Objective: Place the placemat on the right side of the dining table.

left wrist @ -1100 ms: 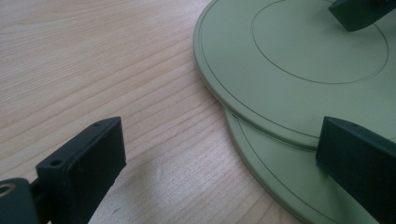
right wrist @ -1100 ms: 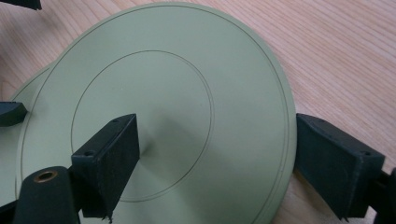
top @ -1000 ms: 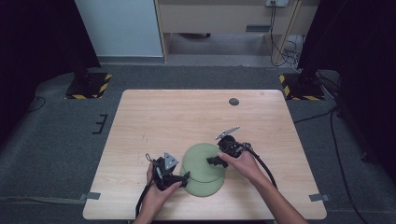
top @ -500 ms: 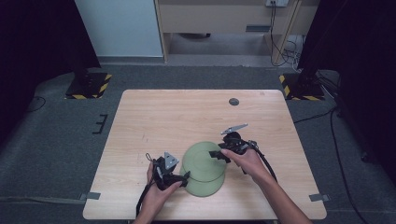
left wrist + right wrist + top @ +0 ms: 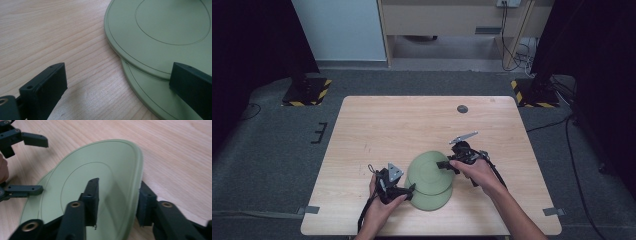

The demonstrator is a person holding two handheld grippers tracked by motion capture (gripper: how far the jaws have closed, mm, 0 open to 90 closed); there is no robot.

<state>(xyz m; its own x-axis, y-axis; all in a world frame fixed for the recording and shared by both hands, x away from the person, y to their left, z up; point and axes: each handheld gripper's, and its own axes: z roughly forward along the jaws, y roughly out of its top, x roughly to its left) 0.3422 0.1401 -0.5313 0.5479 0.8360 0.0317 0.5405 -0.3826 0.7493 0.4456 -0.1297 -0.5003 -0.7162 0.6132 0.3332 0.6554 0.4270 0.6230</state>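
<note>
Two pale green plates lie stacked and offset near the table's front edge, the upper plate (image 5: 427,171) partly over the lower plate (image 5: 433,201). My right gripper (image 5: 117,201) straddles the upper plate's (image 5: 100,170) right rim, one jaw over its top face and the other outside the rim. Its jaws have just been closing, and a gap still shows at the inner pad. My left gripper (image 5: 117,82) stands wide open at the plates' left side, one jaw over bare wood and the other over the lower plate's (image 5: 150,97) rim.
The plates rest on a light wooden table (image 5: 387,125). A small dark round disc (image 5: 462,108) lies near its far edge. Cables trail from both grippers toward the person. Grey floor surrounds the table, and black stands sit at the far corners.
The right gripper's jaws have narrowed around the upper plate's rim. The left hand and both plates have stayed in place.
</note>
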